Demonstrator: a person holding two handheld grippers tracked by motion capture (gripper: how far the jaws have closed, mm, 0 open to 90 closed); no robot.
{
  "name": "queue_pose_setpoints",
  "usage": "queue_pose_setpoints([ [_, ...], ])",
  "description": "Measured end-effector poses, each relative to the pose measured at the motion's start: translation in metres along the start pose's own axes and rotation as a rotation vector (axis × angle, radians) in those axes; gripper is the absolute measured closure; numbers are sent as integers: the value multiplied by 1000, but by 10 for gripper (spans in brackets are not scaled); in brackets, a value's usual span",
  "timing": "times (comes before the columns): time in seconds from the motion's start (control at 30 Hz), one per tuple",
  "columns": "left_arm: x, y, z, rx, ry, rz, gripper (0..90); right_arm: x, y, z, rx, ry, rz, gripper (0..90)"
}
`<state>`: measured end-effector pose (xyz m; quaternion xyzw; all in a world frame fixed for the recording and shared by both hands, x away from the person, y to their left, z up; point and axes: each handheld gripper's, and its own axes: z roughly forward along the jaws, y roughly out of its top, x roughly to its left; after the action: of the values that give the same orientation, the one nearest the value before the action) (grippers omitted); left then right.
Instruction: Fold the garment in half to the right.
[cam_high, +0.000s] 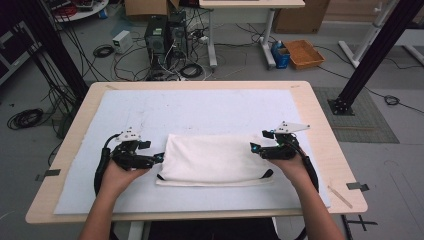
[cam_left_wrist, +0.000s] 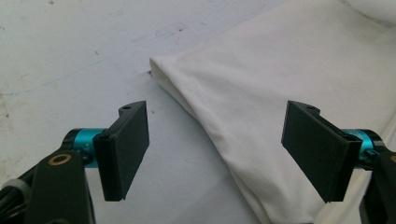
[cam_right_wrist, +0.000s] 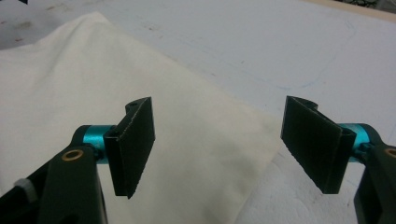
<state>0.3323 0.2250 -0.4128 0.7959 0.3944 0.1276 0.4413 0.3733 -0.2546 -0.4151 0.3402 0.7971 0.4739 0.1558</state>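
Folded white cloth (cam_high: 215, 159) lies mid-surface w/ black trim at its near corners. Left tool (cam_high: 159, 158) and right tool (cam_high: 254, 148) sit at its side edges, both spread, pinching nothing. Best to pinch matching corners evenly, then fold near-to-far w/o dragging on the mat (cam_high: 200, 112).

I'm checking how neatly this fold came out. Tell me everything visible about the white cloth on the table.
The white cloth is a soft, cream-white fabric folded into a flat, wide rectangle with a few shallow wrinkles. Small black trim shows at both near corners. It lies on the pale mat near the table's front edge. The left gripper and right gripper flank its short ends, both open, gripping nothing.
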Motion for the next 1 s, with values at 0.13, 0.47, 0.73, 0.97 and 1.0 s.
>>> queue_pose_setpoints([
  [0.13, -7, -6, -3, 14, -3, 14, 233, 2, 4, -2, -13, 6, -7, 260],
  [0.47, -19, -20, 1, 55, 0, 14, 236, 6, 10, 10, 0, 38, -17, 249],
  [0.73, -27, -31, 7, 121, -43, 12, 308, 9, 12, 16, 11, 52, -25, 249],
  [0.97, -35, -43, 9, 112, -21, 27, 399, 9, 10, 17, 18, 49, -24, 249],
  [1.0, -37, -43, 9, 112, -8, 34, 405, 10, 10, 17, 19, 49, -24, 249],
])
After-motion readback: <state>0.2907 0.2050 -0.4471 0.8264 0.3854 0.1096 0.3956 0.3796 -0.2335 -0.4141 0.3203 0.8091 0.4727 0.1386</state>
